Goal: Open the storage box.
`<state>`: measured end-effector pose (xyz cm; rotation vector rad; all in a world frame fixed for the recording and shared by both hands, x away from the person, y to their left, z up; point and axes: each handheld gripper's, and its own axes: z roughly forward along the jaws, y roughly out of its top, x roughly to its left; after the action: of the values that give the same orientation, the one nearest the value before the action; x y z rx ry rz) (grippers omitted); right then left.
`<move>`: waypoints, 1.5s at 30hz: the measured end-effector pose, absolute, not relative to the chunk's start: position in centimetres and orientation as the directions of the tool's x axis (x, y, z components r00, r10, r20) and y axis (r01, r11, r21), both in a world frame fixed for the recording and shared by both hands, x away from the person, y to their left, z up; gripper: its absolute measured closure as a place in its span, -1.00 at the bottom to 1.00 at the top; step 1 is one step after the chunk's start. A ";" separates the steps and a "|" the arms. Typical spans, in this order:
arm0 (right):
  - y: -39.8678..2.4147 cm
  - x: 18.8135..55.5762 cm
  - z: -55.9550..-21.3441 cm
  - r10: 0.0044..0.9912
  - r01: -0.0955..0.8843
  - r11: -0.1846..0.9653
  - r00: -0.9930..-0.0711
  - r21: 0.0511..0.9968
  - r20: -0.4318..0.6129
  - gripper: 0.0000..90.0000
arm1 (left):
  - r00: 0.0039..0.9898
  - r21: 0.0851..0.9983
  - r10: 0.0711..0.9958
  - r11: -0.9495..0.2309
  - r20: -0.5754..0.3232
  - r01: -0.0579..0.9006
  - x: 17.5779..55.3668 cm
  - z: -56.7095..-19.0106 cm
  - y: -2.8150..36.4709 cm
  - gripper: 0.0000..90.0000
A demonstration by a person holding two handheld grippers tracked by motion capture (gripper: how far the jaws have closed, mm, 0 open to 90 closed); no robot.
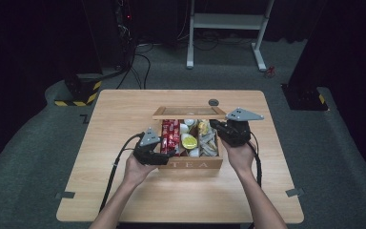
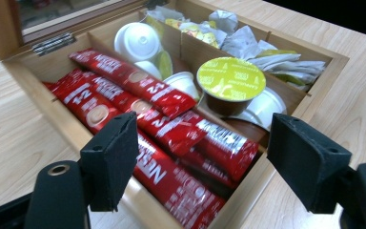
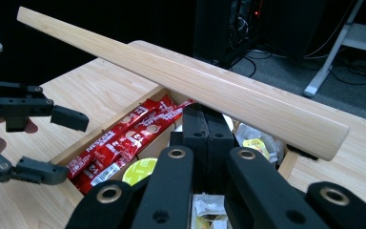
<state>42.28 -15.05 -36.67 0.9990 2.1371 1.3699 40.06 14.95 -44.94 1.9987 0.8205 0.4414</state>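
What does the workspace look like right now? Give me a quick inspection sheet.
Surface: wooden table, bare around the box.
Job's things: tea box, lid raised; red sachets in one compartment, white pods and a yellow-lidded pod in the middle one, paper-wrapped tea bags in the third.
Clutter: small dark round object behind the box.
Grippers: left gripper open over the sachets; right gripper shut, under the lid.
Cables: one trailing from each gripper; more on the floor.
Surroundings: dark room, grey carpet, white stand.

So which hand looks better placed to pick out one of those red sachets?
Probably the left: its tongs stand open right over the red sachets, while the right tongs are shut under the lid.
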 end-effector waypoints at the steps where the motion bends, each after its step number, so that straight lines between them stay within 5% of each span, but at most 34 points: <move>1: -15.0 42.3 -36.6 0.752 0.347 0.261 -0.658 0.901 0.036 1.00 | 0.718 0.849 0.696 -0.377 -0.005 0.372 40.2 -44.9 14.8 -0.41; 45: -15.0 43.5 -36.1 0.762 0.374 0.249 -0.645 0.893 0.058 1.00 | 0.745 0.790 0.667 -0.457 0.002 0.408 44.0 -45.0 7.8 -0.46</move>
<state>43.46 -14.98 -36.09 1.0384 2.1396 1.3630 43.97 7.83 -45.02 2.1115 0.8068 0.3974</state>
